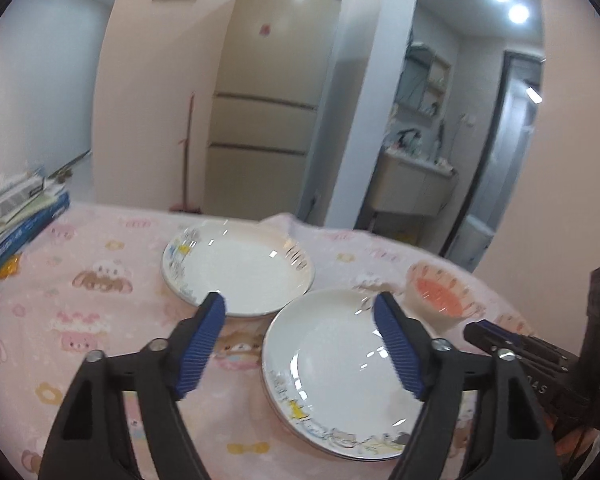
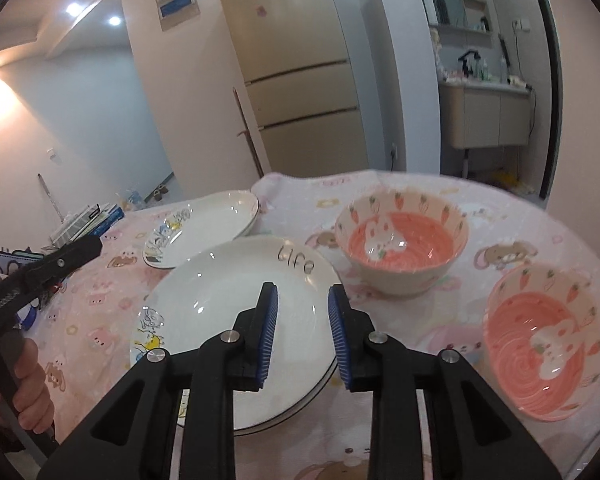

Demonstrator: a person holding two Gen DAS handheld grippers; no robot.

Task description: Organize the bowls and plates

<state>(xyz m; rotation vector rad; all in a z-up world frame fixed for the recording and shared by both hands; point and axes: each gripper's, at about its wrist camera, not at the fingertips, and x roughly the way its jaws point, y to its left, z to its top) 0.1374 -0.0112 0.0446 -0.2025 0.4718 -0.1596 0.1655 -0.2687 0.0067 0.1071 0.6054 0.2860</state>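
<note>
Near plate (image 2: 236, 320) as landmark: second plate (image 2: 204, 232) touching its far-left rim; two pink bowls (image 2: 400, 248) to its right. Left gripper (image 1: 300, 304) spread wide, empty. Right gripper (image 2: 302, 296) narrowly parted above it, holding nothing.

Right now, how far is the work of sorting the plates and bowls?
Done: the near plate seems to lie on another plate, a double rim showing at its edge. In hand: nothing; the left gripper and right gripper are both empty, jaws apart. Left: the far plate lies apart, and the two pink bowls stand separate, unstacked.
</note>
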